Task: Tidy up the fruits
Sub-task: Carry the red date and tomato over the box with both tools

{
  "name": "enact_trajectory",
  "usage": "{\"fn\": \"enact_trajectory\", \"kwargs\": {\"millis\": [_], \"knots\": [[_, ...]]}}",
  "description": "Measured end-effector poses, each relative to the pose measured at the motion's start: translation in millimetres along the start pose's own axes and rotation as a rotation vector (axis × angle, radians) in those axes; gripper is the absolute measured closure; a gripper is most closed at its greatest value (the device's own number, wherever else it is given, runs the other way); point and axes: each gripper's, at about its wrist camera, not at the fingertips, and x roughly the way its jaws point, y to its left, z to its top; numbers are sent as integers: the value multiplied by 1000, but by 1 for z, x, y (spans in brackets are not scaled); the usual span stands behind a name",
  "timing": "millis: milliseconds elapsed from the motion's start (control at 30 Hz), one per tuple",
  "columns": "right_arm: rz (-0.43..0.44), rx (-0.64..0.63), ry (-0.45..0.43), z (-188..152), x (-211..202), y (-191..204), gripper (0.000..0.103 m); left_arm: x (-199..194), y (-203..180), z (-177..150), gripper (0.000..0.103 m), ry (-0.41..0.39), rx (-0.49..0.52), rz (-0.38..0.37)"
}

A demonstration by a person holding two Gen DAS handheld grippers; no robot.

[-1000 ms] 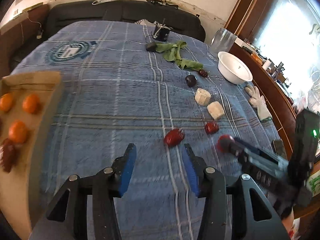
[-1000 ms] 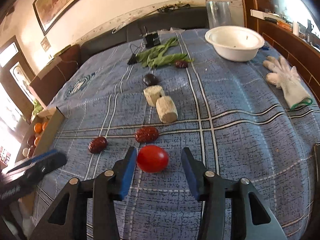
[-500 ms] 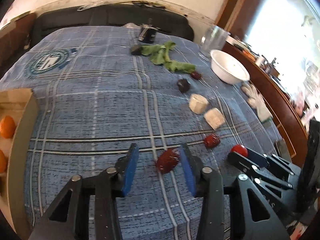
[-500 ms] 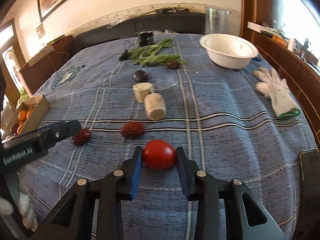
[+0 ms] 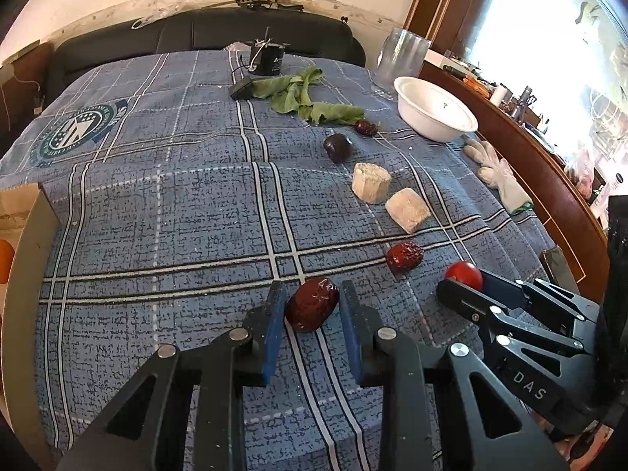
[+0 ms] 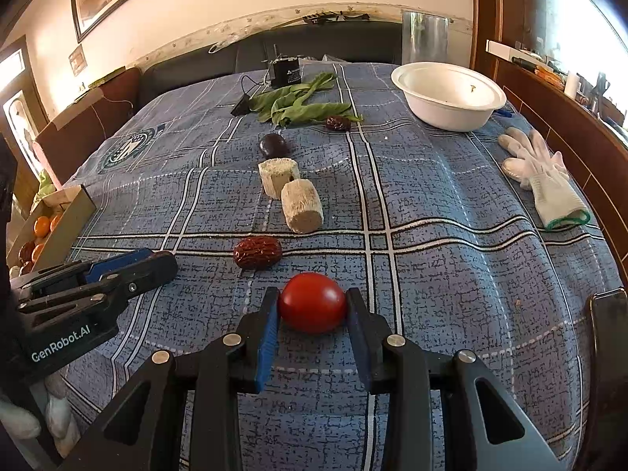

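the right gripper [image 6: 312, 308] pinches the tomato [image 6: 313, 302]; the left gripper [image 5: 312, 308] has just been closing around a date [image 5: 312, 304] near the bed's front edge. squeezing harder could bruise either fruit.

left gripper [image 5: 312, 306] closing, right gripper [image 6: 313, 308] clamped

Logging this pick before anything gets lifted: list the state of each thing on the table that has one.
Left tongs: just been closing, pads against the red date.
Right tongs: shut on the tomato.
Second red date: loose on the cloth.
White bowl: upright, nearly empty.
Glove: lying flat.
Cardboard box: open, oranges inside.
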Motion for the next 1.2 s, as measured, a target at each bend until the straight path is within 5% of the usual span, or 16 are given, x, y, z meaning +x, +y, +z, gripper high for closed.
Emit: {"fn": "enact_trajectory", "kwargs": {"millis": [500,767,1000,1200], "knots": [[7,125,-33,0,-3,-22,68,-12,18,-4,77,-47,-108,-12],[-14,39,-2,-2,-7,-1,68,-109,59,-28,76,-164,-261,-43],[170,-6,-14,-1,-37,73,67,-182,154,-64,76,-211,-438,129],[340,-160,-10,9,-51,174,66,-203,223,-92,76,-197,-591,277]]}}
